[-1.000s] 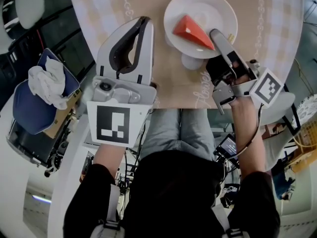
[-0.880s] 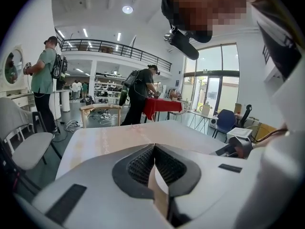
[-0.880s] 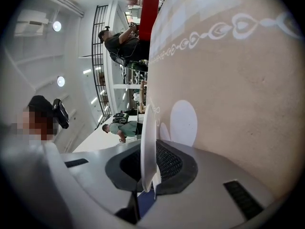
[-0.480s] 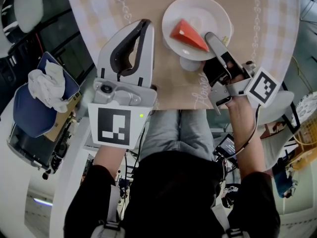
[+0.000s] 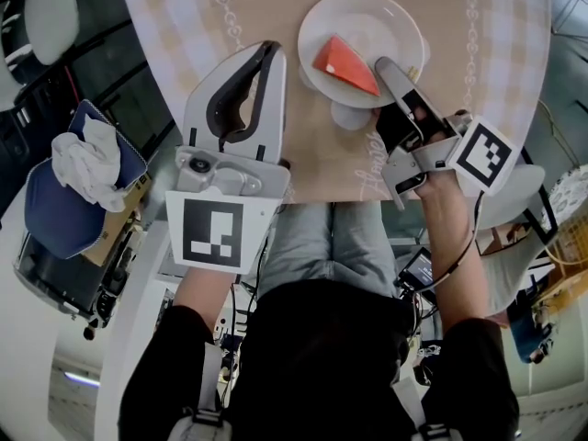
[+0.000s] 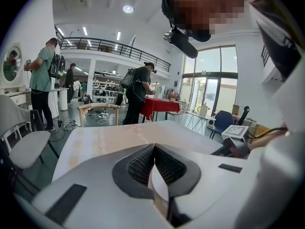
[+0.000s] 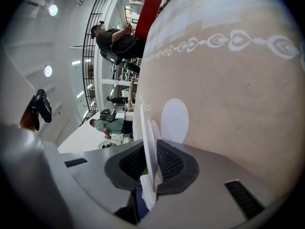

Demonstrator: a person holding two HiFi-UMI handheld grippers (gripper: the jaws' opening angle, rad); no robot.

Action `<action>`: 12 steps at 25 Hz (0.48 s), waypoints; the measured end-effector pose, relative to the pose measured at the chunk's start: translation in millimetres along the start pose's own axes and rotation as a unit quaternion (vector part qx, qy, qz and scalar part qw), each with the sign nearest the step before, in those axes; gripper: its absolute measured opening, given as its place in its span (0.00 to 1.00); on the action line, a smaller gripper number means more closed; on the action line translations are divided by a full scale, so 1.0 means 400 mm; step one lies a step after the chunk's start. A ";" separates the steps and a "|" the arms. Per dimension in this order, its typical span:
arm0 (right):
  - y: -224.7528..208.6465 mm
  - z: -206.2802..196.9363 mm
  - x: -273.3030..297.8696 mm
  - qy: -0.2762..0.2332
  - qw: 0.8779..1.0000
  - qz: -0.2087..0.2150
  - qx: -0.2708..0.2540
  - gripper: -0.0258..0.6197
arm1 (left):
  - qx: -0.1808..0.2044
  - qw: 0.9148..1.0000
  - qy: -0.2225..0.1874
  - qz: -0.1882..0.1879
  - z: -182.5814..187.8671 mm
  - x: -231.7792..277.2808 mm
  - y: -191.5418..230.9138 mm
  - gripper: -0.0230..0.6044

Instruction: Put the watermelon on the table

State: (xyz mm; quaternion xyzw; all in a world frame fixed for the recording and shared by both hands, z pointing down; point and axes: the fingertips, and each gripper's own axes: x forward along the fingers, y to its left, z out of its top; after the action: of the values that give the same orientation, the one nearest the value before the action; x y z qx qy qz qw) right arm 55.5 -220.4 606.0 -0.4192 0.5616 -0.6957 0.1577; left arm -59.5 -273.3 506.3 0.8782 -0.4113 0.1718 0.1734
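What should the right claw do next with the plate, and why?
Probably open the right claw wider and slide it back off the plate. Its jaws have just been opening with the rim between them, and the plate with the watermelon looks set down on the table.

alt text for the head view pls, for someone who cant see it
Seen from above, a seated person's right tool has the rim of a white plate between its jaws, which have just been opening; a red watermelon slice lies on the plate. The left tool, shut and empty, is held over the round beige table.
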 end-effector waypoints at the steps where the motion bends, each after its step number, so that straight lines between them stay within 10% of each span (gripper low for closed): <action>1: -0.001 0.000 0.000 -0.001 1.000 -0.003 0.001 0.11 | 0.000 1.000 -0.002 0.000 0.003 0.000 0.000 0.05; 12: 0.000 -0.002 -0.025 0.001 0.999 -0.033 -0.013 0.29 | 0.004 1.000 -0.009 -0.001 0.023 -0.010 0.002 0.05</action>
State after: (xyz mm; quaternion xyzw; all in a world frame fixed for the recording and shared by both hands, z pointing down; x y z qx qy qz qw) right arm 61.0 -212.9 602.0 -0.4390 0.5562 -0.6939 0.1285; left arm -61.0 -275.2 496.4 0.8806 -0.4116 0.1660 0.1663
